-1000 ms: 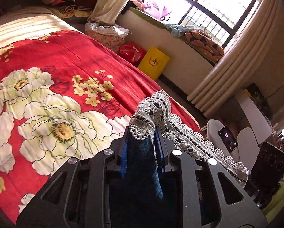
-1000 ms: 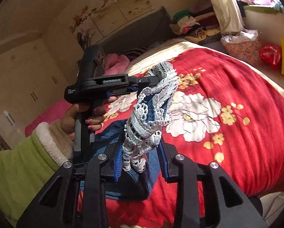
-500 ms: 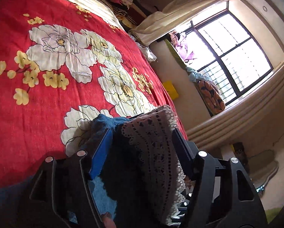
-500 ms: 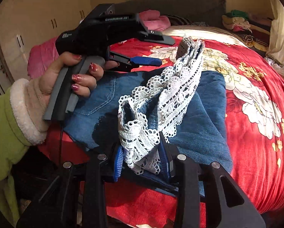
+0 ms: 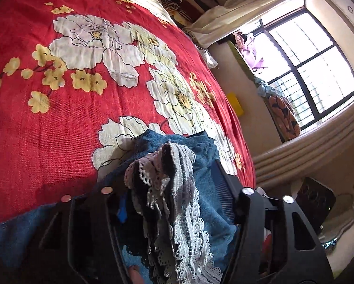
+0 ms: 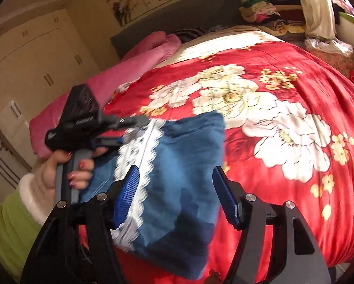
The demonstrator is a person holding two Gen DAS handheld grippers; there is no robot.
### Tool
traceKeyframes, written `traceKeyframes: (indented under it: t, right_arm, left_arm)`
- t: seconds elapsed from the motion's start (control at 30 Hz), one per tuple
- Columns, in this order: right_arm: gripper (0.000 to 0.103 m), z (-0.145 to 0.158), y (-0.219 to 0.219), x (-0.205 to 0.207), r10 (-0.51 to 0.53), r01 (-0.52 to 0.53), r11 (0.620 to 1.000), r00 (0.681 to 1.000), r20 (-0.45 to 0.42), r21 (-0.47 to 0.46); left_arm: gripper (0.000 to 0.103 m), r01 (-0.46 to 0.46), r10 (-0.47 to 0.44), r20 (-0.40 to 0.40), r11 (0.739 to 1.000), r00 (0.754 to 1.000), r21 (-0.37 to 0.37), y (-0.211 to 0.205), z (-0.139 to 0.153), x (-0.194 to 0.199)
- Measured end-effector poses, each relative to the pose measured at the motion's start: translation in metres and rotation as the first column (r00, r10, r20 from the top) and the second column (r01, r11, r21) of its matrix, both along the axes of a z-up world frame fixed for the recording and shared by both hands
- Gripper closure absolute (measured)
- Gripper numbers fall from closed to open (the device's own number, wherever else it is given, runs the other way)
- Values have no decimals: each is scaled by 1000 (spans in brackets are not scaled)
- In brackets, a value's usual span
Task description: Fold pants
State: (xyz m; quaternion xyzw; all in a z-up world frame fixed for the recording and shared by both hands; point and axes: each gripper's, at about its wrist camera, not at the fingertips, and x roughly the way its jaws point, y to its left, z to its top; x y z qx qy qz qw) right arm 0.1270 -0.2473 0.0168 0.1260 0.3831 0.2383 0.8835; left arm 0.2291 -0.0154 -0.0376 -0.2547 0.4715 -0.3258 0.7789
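The blue denim pants (image 6: 184,165) with a white lace hem (image 6: 139,156) lie folded on the red flowered bedspread (image 6: 295,90). My right gripper (image 6: 177,189) is open and empty, just above the folded denim. My left gripper (image 6: 139,127) shows in the right wrist view at the lace edge, held in a hand. In the left wrist view the left gripper (image 5: 174,184) is open, and bunched lace (image 5: 177,189) and denim (image 5: 205,165) lie loose between its spread fingers.
A pink blanket (image 6: 134,66) lies at the head of the bed. Piled clothes (image 6: 266,11) sit by the curtain. A window (image 5: 307,71) with a ledge, a yellow bag (image 5: 235,104) on the floor and a dark appliance (image 5: 316,203) stand beyond the bed's edge.
My right gripper has opened and let go of the lace hem, which now lies flat on the denim. My left gripper has opened wider and the lace has slumped between its fingers.
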Motion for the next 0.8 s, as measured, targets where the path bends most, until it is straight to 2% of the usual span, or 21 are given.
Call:
traceKeyframes:
  t: [0.03, 0.1, 0.17, 0.2, 0.23, 0.3, 0.4, 0.43, 0.47, 0.5, 0.53, 0.67, 0.8]
  right_arm:
    - [39, -5, -6, 18, -12, 12, 1000, 999, -43, 0]
    - [40, -17, -11, 52, -30, 30, 1000, 994, -109, 6]
    - [55, -30, -10, 76, -26, 35, 998, 983, -183, 47]
    - [75, -35, -10, 85, -18, 37, 996, 977, -213, 82]
    - [82, -38, -7, 92, -3, 29, 994, 973, -232, 110]
    - [82, -42, 2, 99, -36, 48, 998, 973, -227, 45]
    - [79, -47, 18, 98, -44, 32, 997, 980, -196, -66]
    - [74, -45, 18, 94, -40, 26, 997, 983, -180, -77]
    - [69, -40, 17, 88, -32, 19, 997, 985, -169, -78]
    - [56, -34, 14, 81, -30, 19, 997, 988, -153, -74]
    - [45, -27, 10, 72, -37, 28, 997, 991, -130, -71]
    - [43, -3, -8, 33, -11, 10, 1000, 997, -76, -14]
    - [42, -2, -14, -6, 27, -29, 999, 996, -84, -24]
  left_arm:
    - [88, 0, 0, -4, 999, 1000, 34, -3, -1, 2]
    - [90, 2, -3, 6, 999, 1000, 41, -3, 1, 4]
    - [90, -2, 0, 34, 999, 999, 54, -3, 9, 5]
    - [90, -3, 0, 46, 998, 999, 69, -3, 12, 7]
    - [90, -7, 1, 56, 995, 998, 95, -4, 14, 8]
    - [90, -8, -1, 53, 984, 999, 175, -6, 7, 11]
    - [84, -27, 23, 26, 981, 999, 194, 0, -8, 10]
    - [83, -38, 33, 29, 983, 999, 177, 4, -7, 7]
    - [73, -53, 48, 35, 985, 998, 165, 8, -3, 2]
    - [58, -69, 61, 52, 985, 997, 158, 13, 2, -4]
    - [54, -86, 76, 74, 985, 994, 150, 18, 10, -13]
    - [47, -126, 111, 121, 983, 986, 132, 34, 36, -55]
    - [46, -119, 107, 106, 987, 989, 111, 38, 43, -103]
